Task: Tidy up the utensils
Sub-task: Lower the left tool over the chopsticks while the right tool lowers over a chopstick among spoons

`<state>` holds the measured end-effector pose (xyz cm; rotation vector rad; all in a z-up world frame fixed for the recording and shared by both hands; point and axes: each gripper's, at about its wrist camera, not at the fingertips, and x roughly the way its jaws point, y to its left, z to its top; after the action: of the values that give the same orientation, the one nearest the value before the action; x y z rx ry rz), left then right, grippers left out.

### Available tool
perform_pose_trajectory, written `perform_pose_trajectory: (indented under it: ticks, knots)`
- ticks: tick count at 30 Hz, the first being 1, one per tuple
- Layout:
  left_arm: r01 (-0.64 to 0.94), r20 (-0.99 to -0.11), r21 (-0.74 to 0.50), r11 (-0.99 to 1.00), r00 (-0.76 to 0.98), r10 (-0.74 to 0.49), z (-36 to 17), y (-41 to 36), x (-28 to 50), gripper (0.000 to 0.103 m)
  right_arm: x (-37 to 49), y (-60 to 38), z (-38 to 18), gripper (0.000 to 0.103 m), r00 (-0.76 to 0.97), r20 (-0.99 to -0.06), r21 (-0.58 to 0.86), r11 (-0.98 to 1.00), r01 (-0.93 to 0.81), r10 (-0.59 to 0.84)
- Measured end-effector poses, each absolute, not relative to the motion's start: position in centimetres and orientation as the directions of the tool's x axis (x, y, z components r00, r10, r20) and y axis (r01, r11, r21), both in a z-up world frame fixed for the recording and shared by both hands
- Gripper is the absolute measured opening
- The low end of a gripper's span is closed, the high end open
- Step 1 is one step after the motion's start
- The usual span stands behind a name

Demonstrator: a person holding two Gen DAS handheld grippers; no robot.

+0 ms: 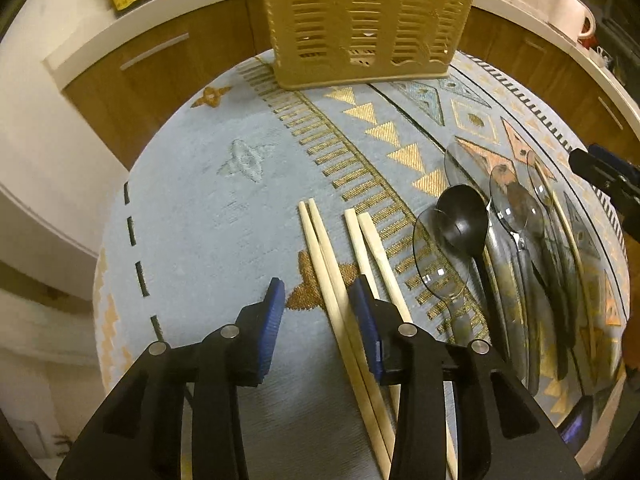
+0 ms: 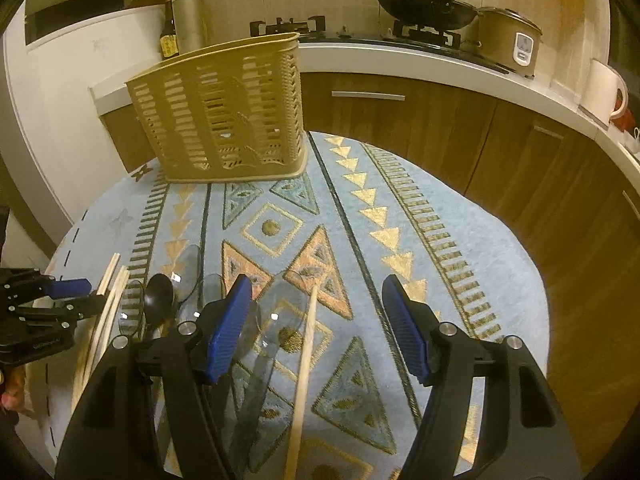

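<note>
Lengthwise, 4 chopsticks (image 1: 340,280) point toward the basket (image 1: 368,24).

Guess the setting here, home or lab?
Most likely a home kitchen: a wok on a gas stove, a rice cooker beside it, and wooden cabinets under a white countertop.

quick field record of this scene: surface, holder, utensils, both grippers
surface: light blue patterned cloth over a round table
holder: tan slotted plastic basket, upright at the far edge
utensils: pale wooden chopsticks, black plastic spoon, clear plastic spoons, all lying on the cloth
left gripper: open, above the chopsticks
right gripper: open, holding nothing
</note>
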<state>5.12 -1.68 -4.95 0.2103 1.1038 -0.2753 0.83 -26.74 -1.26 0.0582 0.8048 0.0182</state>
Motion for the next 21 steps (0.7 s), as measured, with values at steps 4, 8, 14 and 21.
perform_pose_trajectory:
  ticks: [4, 8, 14, 21]
  knots:
    - [0.298, -0.901, 0.038, 0.954, 0.422, -0.096, -4.7, -1.3, 5.3, 0.014, 1.3, -28.2, -1.6, 0.049, 0.633, -0.770, 0.120, 0.992, 0.026, 0.076]
    - [0.302, -0.904, 0.024, 0.953, 0.414, -0.109, -4.6, -1.2, 5.9, 0.013, 2.3, -30.4, -2.1, 0.046, 0.548, -0.812, 0.258, 0.966, 0.033, 0.199]
    - [0.316, -0.903, 0.054, 0.947, 0.421, -0.089, -4.6, -1.7, 6.2, 0.015, 3.1, -29.5, -3.2, 0.043, 0.441, -0.869, 0.249, 0.969, -0.006, 0.226]
    - [0.333, -0.903, 0.073, 0.940, 0.423, -0.080, -4.6, -2.3, 6.6, 0.015, 3.2, -28.4, -4.8, 0.032, 0.353, -0.915, 0.202, 0.979, -0.025, 0.198]
